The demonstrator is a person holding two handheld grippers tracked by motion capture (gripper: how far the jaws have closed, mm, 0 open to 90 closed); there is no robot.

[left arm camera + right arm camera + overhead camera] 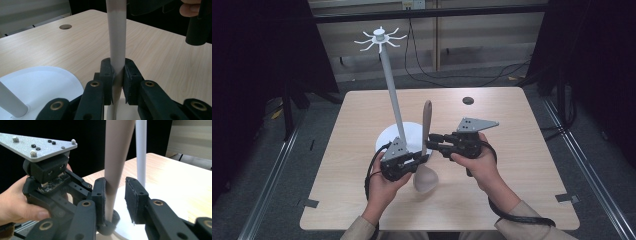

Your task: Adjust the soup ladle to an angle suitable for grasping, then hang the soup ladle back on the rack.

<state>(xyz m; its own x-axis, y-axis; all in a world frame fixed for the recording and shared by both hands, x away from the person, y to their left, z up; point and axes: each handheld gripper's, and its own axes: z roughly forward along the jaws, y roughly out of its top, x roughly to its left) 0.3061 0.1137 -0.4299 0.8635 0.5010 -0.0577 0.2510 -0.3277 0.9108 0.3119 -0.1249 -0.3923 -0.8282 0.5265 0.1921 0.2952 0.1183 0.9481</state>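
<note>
The spoon is clamped upright by the left gripper for handover, while the right gripper fingers are parted around its handle.

left gripper: jaws clamped on upright pale spoon handle. white round base lower left of handle, its white pole at frame edge. table beneath; dark hole upper left of handle. right gripper upper right.

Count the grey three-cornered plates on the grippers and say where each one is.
2. One plate tops the right gripper, right of the spoon; the other tops the left gripper, in front of the white stand.
</note>
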